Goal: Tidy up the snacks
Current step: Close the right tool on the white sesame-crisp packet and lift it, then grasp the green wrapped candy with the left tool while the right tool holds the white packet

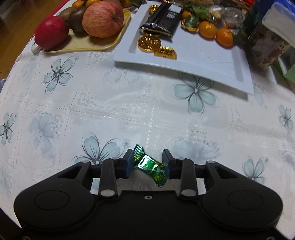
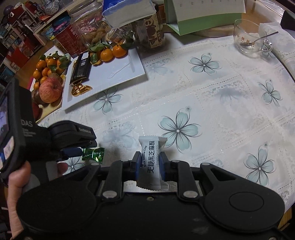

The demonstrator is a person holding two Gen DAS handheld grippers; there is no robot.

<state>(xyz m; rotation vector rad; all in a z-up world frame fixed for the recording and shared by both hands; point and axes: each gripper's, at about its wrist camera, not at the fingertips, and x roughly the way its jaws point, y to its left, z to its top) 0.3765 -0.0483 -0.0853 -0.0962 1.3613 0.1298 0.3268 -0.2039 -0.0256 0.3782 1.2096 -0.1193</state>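
Observation:
My left gripper (image 1: 148, 162) is shut on a green foil candy (image 1: 150, 165) just above the flowered tablecloth; the candy lies slantwise between the pads. It also shows in the right wrist view (image 2: 93, 154), held by the left gripper (image 2: 81, 152). My right gripper (image 2: 148, 164) is shut on a white black sesame crisp packet (image 2: 153, 162), which stands upright between the fingers. A white rectangular plate (image 1: 202, 61) lies ahead with gold foil coins (image 1: 149, 43), a black snack packet (image 1: 163, 20) and mandarins (image 1: 207, 29). The plate also shows in the right wrist view (image 2: 118, 73).
A yellow tray (image 1: 83, 44) holds apples, kiwis and mandarins at the far left. Jars, boxes and a tissue pack (image 2: 127, 11) stand behind the plate. A glass cup (image 2: 248, 37) with a spoon stands at the far right. A green box (image 2: 199, 18) sits at the back.

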